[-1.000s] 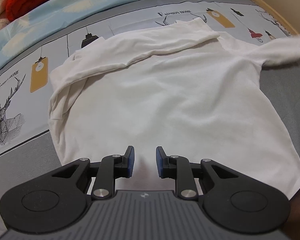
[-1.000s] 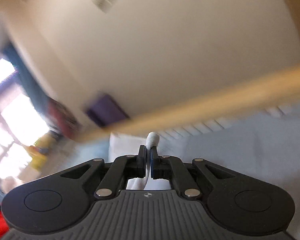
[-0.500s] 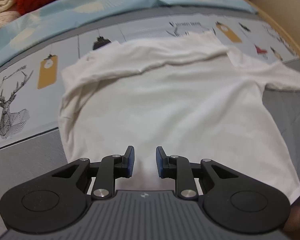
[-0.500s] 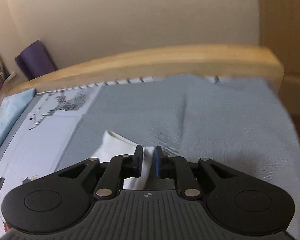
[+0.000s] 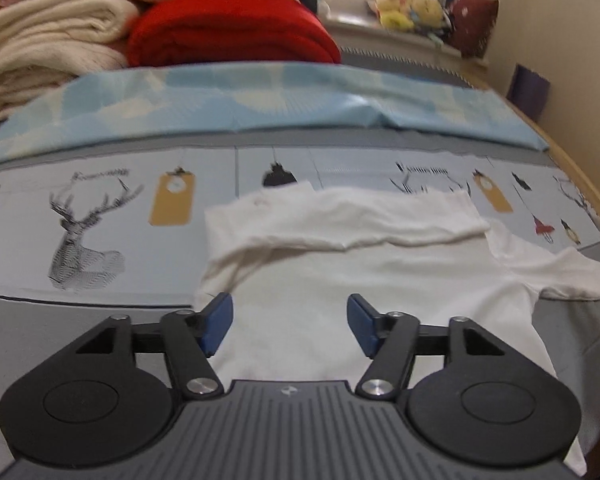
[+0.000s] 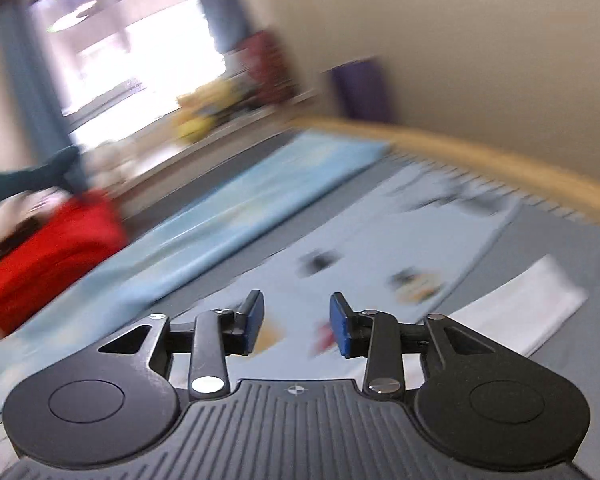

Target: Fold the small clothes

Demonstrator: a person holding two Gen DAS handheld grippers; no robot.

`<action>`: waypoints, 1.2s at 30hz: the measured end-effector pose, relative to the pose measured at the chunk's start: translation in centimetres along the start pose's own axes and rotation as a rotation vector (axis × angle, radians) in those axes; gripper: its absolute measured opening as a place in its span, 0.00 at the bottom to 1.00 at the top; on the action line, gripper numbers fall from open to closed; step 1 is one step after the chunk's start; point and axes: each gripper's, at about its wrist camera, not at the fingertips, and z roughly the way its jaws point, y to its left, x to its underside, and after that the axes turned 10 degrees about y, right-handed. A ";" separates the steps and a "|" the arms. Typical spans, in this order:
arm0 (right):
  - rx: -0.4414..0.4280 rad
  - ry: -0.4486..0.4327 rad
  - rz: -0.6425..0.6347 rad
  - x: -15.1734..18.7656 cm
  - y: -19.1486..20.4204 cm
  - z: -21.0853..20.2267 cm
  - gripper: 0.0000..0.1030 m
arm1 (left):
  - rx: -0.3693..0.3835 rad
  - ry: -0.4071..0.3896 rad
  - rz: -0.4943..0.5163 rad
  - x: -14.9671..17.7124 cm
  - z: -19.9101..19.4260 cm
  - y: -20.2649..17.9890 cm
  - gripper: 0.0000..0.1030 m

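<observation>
2 grippers, both empty: left gripper (image 5: 289,322) jaws are opening over the white shirt (image 5: 340,280) at centre frame; right gripper (image 6: 296,328) jaws are opening too, nothing between them. The shirt lies flat on the printed bedsheet (image 5: 100,208), 1 sleeve (image 5: 340,224) folded across, the other sleeve (image 6: 512,312) at right of the right view. We'd pinch that loose sleeve at its cuff and lay it straight across. No containers visible.
</observation>
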 end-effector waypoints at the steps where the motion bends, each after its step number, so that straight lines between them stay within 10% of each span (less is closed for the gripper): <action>1: -0.036 0.041 -0.014 1.0 1.7 -0.6 0.41 | -0.011 -0.011 -0.009 0.2 -0.3 0.3 0.70; 6: -0.172 0.163 -0.053 7.0 7.1 -1.4 0.46 | -0.039 -0.020 -0.113 0.8 -0.7 2.2 0.72; 12: -0.131 0.381 -0.033 13.4 10.0 3.2 0.44 | -0.041 -0.020 -0.067 0.7 0.1 1.3 0.70; 17: -0.099 0.445 -0.099 15.1 9.9 6.8 0.33 | -0.029 -0.002 0.019 -0.2 2.5 -0.9 0.32; 21: -0.106 0.538 -0.019 15.7 8.4 9.3 0.25 | 0.005 0.012 0.062 -1.7 4.9 -3.5 0.21; 24: 0.025 0.591 -0.048 16.1 7.1 10.4 0.18 | 0.034 -0.002 0.099 -3.0 6.6 -6.1 0.21; 25: 0.073 0.630 -0.036 16.5 6.1 11.0 0.00 | 0.049 -0.006 0.109 -3.5 7.2 -7.0 0.21; 32: 0.043 0.675 -0.034 16.1 4.8 11.0 0.00 | 0.130 -0.011 0.212 -5.7 13.1 -14.4 0.22; 36: 0.054 0.676 -0.083 16.1 5.6 11.3 0.00 | 0.135 0.033 0.245 -6.0 17.1 -17.2 0.56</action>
